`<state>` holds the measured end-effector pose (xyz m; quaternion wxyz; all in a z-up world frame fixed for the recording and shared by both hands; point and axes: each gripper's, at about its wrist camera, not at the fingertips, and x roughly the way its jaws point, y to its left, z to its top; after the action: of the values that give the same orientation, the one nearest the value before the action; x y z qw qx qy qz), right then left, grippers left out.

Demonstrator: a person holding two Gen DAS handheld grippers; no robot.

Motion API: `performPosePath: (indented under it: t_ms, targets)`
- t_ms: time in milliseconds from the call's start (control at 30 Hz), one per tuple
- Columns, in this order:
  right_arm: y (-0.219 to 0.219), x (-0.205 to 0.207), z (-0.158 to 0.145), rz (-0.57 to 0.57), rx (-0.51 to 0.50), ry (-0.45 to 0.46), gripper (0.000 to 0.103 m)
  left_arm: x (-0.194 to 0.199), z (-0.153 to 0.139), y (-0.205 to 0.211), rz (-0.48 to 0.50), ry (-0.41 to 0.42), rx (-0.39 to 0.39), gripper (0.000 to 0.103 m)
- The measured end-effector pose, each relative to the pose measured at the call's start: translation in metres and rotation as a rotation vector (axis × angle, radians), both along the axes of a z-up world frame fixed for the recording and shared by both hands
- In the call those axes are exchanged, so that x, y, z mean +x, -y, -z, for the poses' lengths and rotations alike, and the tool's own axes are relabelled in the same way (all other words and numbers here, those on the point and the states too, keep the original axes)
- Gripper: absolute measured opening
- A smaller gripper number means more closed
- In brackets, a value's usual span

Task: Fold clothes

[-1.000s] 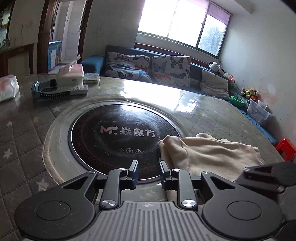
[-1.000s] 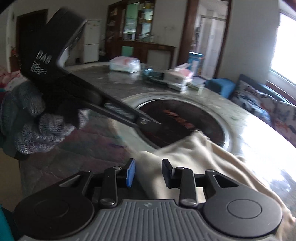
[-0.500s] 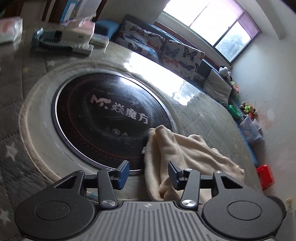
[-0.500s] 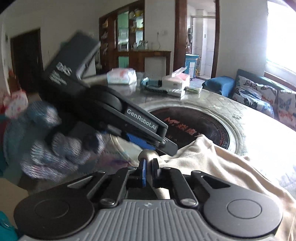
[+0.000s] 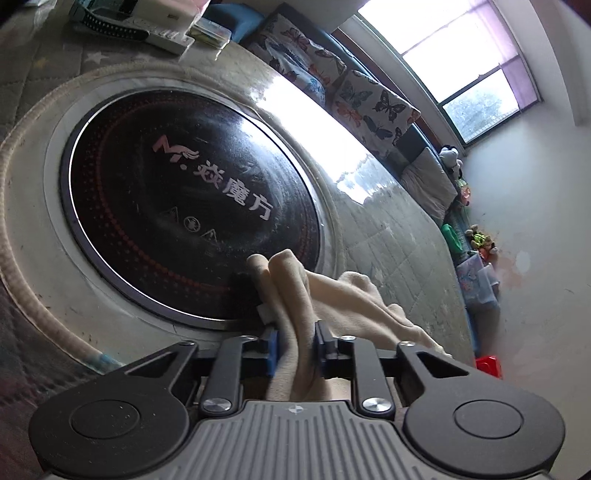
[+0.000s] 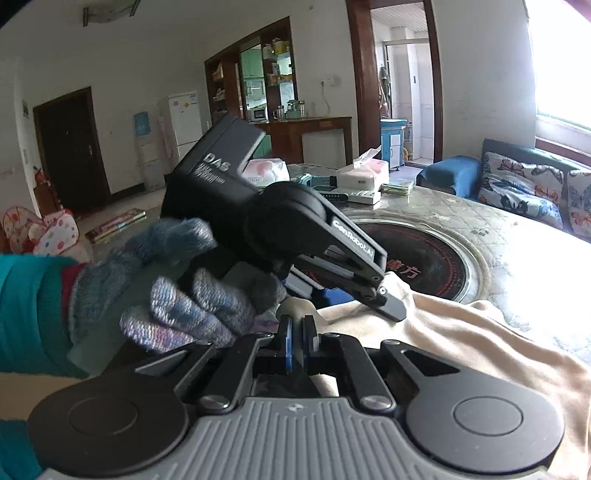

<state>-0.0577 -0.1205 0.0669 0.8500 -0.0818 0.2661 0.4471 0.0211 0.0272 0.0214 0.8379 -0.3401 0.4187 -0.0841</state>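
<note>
A cream garment [image 5: 343, 299] lies on the round table, partly over the black glass disc [image 5: 177, 206]. My left gripper [image 5: 295, 345] is shut on a bunched fold of the garment, which stands up between its blue pads. In the right wrist view the garment [image 6: 461, 339] spreads to the right. My right gripper [image 6: 297, 339] is shut, its pads pinching a thin edge of the garment. The left gripper's body [image 6: 295, 236], held by a gloved hand [image 6: 177, 295], is just ahead of it, touching the cloth.
A tissue box [image 6: 364, 173], a wrapped pack [image 6: 266, 171] and a remote [image 5: 162, 35] lie at the table's far side. A sofa with butterfly cushions [image 5: 369, 99] runs under the window. Toys and a red stool [image 5: 487, 365] sit on the floor at the right.
My left gripper moved onto the garment's corner and closed on it, lifting a fold. My right gripper closed on the cloth's edge. The two grippers have come close together.
</note>
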Motion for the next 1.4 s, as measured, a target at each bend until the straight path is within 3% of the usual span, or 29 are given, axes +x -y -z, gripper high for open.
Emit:
performPosePath:
  t_ms: [200, 333, 400, 567, 733, 833, 867, 900, 1067, 1300, 1400]
  targets:
    - [0.034, 0.007, 0.000, 0.121, 0.029, -0.010, 0.012, -0.001, -0.005, 0.005, 0.011, 0.027, 0.060, 0.016]
    - [0.085, 0.027, 0.003, 0.355, 0.001, -0.010, 0.016, -0.001, -0.008, 0.008, 0.019, 0.045, 0.100, 0.016]
    - [0.109, 0.038, 0.008, 0.457, -0.007, -0.027, 0.029, -0.002, -0.010, 0.009, 0.023, 0.054, 0.120, 0.016]
    - [0.157, 0.062, 0.022, 0.662, -0.006, -0.064, 0.033, -0.001, -0.012, 0.015, 0.028, 0.067, 0.161, 0.016]
    - [0.182, 0.080, 0.044, 0.704, 0.082, -0.184, 0.035, -0.001, -0.017, 0.025, 0.039, 0.087, 0.211, 0.016]
    - [0.182, 0.078, 0.049, 0.701, 0.111, -0.201, 0.029, -0.003, -0.025, 0.032, 0.057, 0.120, 0.250, 0.016]
    - [0.180, 0.076, 0.048, 0.699, 0.119, -0.196, 0.013, -0.004, -0.028, 0.035, 0.064, 0.133, 0.260, 0.016]
    - [0.182, 0.073, 0.045, 0.695, 0.132, -0.189, 0.011, -0.004, -0.031, 0.038, 0.072, 0.146, 0.268, 0.016]
    - [0.190, 0.057, 0.028, 0.688, 0.154, -0.125, 0.009, -0.003, -0.050, 0.063, 0.124, 0.211, 0.299, 0.016]
    - [0.234, 0.037, -0.012, 0.788, 0.154, 0.010, 0.000, 0.013, -0.063, 0.116, 0.213, 0.264, 0.310, 0.015]
    - [0.266, 0.036, -0.026, 0.843, 0.148, 0.010, 0.000, 0.022, -0.066, 0.141, 0.249, 0.285, 0.314, 0.014]
